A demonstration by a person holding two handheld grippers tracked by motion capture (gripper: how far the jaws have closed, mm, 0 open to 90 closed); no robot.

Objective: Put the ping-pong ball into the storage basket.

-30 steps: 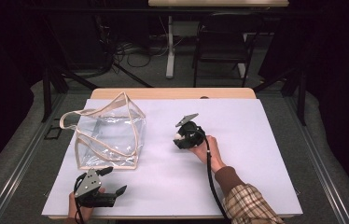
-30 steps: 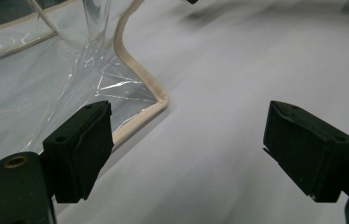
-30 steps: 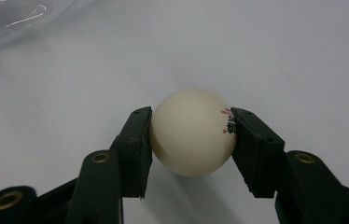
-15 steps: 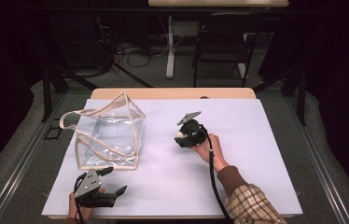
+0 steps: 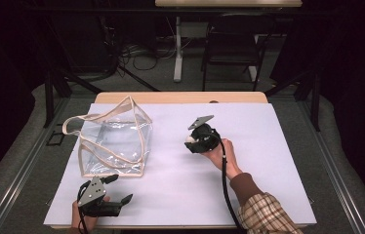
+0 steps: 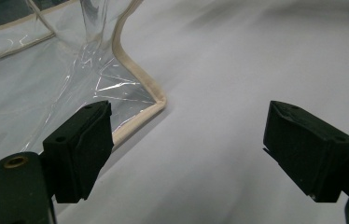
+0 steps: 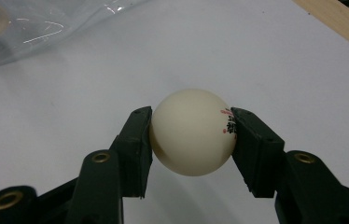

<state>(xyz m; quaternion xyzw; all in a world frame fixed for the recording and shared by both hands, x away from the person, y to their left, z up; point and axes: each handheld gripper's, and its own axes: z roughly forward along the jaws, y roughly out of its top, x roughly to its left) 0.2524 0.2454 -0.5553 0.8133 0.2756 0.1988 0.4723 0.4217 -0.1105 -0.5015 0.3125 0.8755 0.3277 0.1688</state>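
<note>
Jaws of the right gripper [image 7: 190, 135] are clamped on a white ping-pong ball [image 7: 192, 132], one pad on each side of it, ball off the sheet. Same gripper in the high view [image 5: 192, 141], right of the clear bag [image 5: 113, 141] and well apart from it, ball [image 5: 189, 140] showing as a pale spot at its front. Jaws of the left gripper [image 6: 200, 149] stand wide apart with nothing between them; left pad sits just beside the bag's near corner [image 6: 156, 100], not touching as far as I can tell. High view has that gripper [image 5: 118, 189] low on the tabletop [image 5: 268, 195], just in front of the bag's near edge.

Change since a second ago: almost none. Right hand has edged slightly, ball stays gripped, left gripper has kept its spot, bag unmoved. Reads as a pause in mid-carry, ball picked and not yet delivered. Likely next: ball goes toward the bag, left gripper placed to steady or open its rim.

Bag: transparent plastic, beige trim and handle [image 5: 73, 124], mouth sagging toward the far side. White sheet covers the tabletop, wooden edge [image 5: 180, 97] at the far end.

Writing: small red and black print on the ball's right side [image 7: 228, 122], partly hidden by the pad, too small to read. No other labels seen.
</note>
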